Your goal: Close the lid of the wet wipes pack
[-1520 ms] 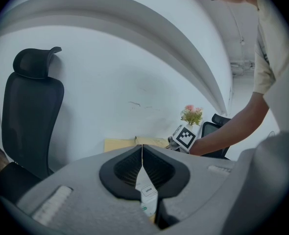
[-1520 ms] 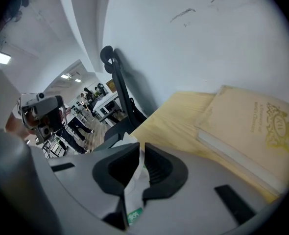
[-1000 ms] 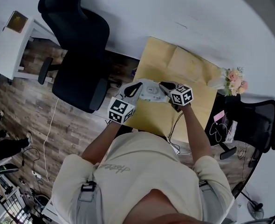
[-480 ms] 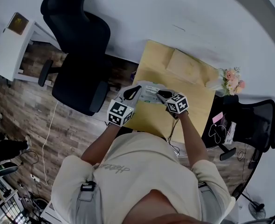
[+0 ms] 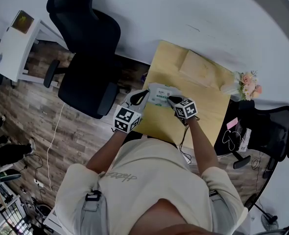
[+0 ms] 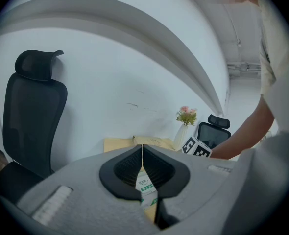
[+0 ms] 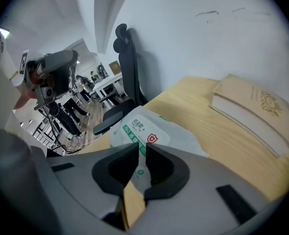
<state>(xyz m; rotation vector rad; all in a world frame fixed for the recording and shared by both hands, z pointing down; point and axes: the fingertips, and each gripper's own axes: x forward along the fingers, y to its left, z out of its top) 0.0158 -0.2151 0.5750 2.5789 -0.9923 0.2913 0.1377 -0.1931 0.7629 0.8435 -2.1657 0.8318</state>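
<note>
The pack [image 5: 160, 94] lies flat on the desk [image 5: 203, 109], near the desk's front-left corner, with its white and green printed face up. Its lid cannot be made out in any view.

The left gripper [image 5: 142, 95] reaches over the desk's left edge to the pack's left end. In the left gripper view its jaws are pressed together to a hairline, and a strip of the pack shows pinched between them lower down.

The right gripper [image 5: 171, 100] comes in over the desk's front edge, with its tips above the pack's right part. In the right gripper view its jaws stand a narrow slit apart. The green print shows through that slit, so the pack sits under the tips and not between them. Whether the tips touch the pack cannot be told.

A tan book [image 5: 199, 68] lies closed toward the desk's back edge, well apart from the pack. A vase of flowers [image 5: 247, 83] stands at the desk's back-right corner. A black chair [image 5: 88, 53] stands on the floor off the desk's left side.
</note>
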